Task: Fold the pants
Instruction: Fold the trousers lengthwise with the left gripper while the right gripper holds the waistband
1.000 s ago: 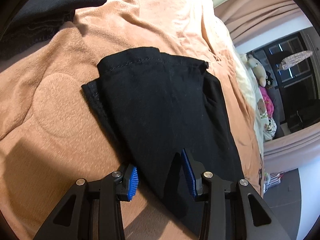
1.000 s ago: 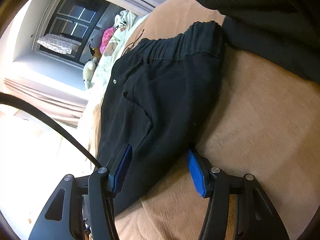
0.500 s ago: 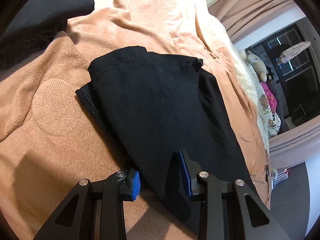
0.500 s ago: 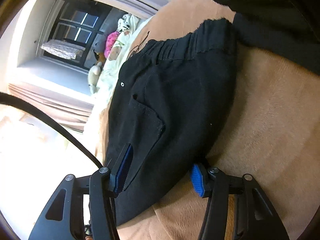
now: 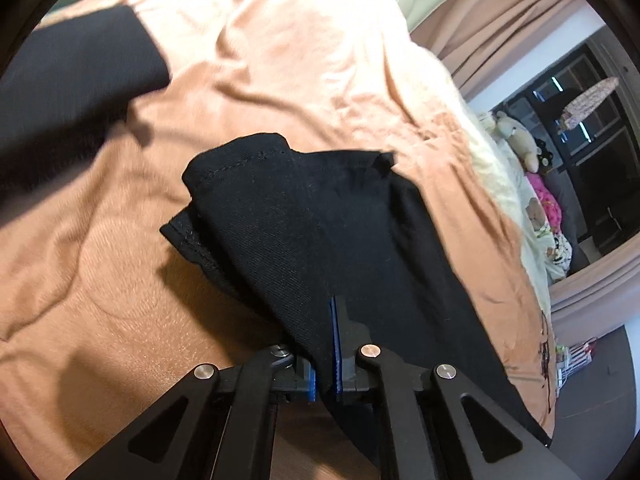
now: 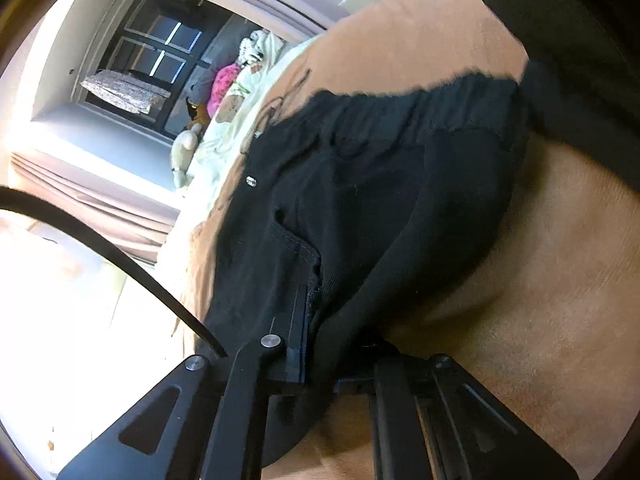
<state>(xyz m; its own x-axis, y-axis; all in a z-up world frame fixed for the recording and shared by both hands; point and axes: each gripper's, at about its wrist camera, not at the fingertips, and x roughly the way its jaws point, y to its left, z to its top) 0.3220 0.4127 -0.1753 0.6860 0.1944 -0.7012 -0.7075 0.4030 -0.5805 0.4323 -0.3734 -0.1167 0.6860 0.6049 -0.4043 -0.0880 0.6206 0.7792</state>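
1. The black pants [image 5: 320, 216] lie folded over on the peach blanket [image 5: 280, 60] covering the bed, hems at the left wrist view's end, elastic waistband at the right view's end.
2. The left gripper [image 5: 325, 360] is pinched tight on the fabric's near edge.
3. The right gripper [image 6: 320, 344] is clamped on the pants by the pocket [image 6: 296, 248].
4. Another dark garment [image 5: 68, 92] sits further up the blanket.
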